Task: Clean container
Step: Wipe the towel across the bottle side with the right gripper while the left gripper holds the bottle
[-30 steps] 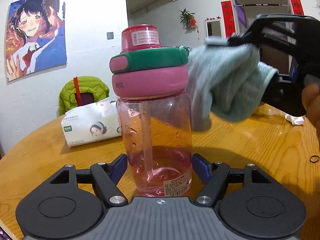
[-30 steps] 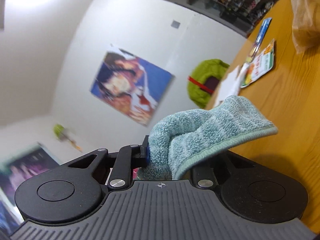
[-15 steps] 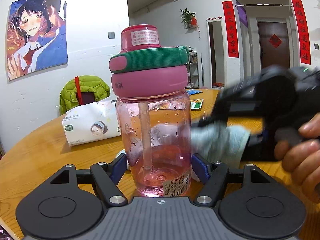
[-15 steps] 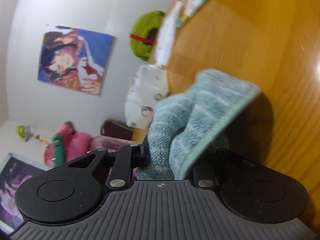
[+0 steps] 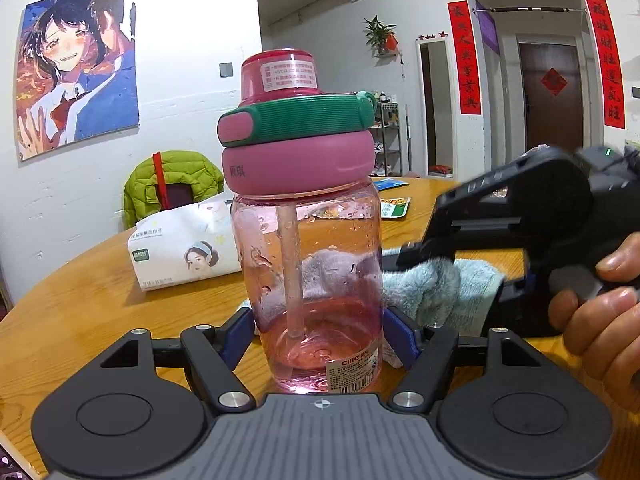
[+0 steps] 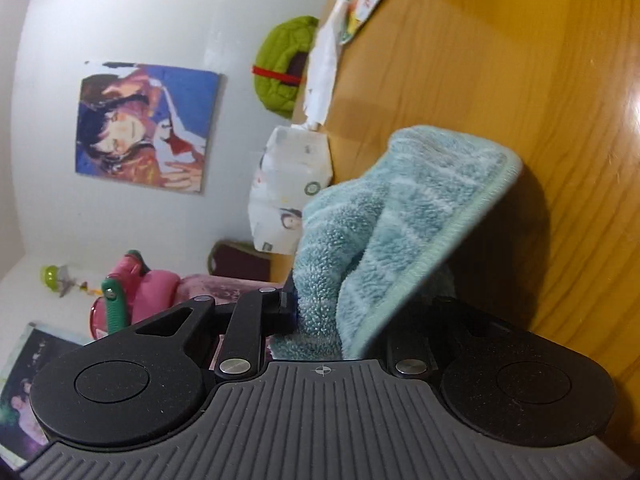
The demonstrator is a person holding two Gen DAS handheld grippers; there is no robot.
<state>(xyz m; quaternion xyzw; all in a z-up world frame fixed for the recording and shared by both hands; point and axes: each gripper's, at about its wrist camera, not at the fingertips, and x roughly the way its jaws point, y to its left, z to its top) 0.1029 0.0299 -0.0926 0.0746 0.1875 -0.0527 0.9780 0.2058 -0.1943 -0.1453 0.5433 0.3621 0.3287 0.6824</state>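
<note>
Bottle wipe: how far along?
Done: left tool clamps the bottle upright on the table; right tool grips the cloth. In hand: cloth pressed low against the bottle's side. Left: upper body and lid; droplets still show on the wall.

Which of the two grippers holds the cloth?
The right gripper clamps the teal cloth; the left gripper grips the pink bottle instead.

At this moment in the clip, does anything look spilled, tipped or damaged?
Nothing stands out. The pink bottle stands upright on the wooden table, lid closed, held low down by the left gripper. The right gripper clamps a teal cloth beside the bottle's lower body. Droplets speckle the bottle wall; none shows on the table.
</note>
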